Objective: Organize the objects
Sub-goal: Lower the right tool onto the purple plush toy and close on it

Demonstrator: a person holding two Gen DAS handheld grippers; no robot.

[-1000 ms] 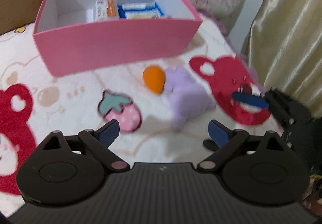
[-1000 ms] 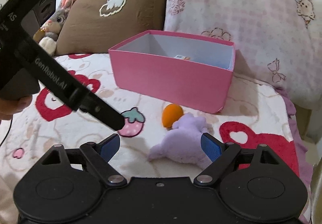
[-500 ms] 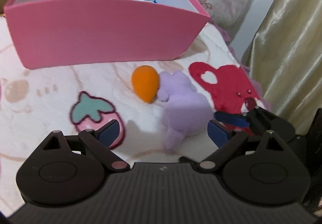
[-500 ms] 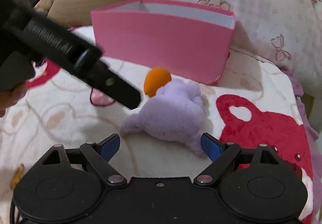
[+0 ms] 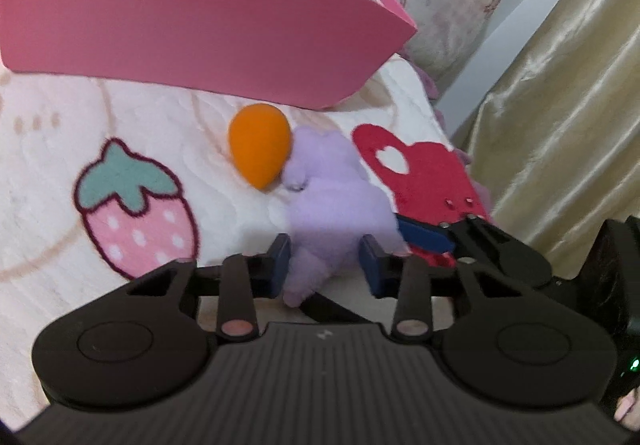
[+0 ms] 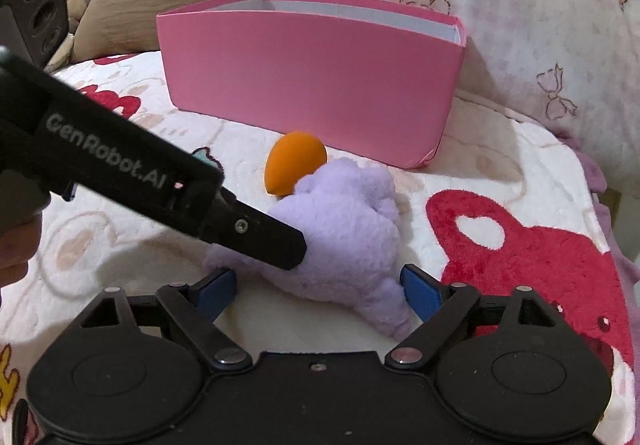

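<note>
The purple plush toy (image 5: 336, 201) and the orange ball (image 5: 260, 151) still lie on the bed (image 5: 52, 149) just in front of the pink box (image 5: 180, 17), so neither is put away. The left gripper (image 5: 325, 265) is closing on the toy's narrow end. The right gripper (image 6: 320, 291) stands spread wide around the toy, gripping nothing.

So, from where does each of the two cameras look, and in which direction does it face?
Left wrist: sits on the left gripper, faces down and forward at the purple plush toy between its closing pads, which press its lower end; a fingertip shows at the lower right corner.
Right wrist: sits on the right gripper, faces the toy between open jaws; the left gripper crosses in from the left, with part of a hand.
Both share the toy, the orange egg-shaped thing touching it, the pink box and the blanket.
</note>
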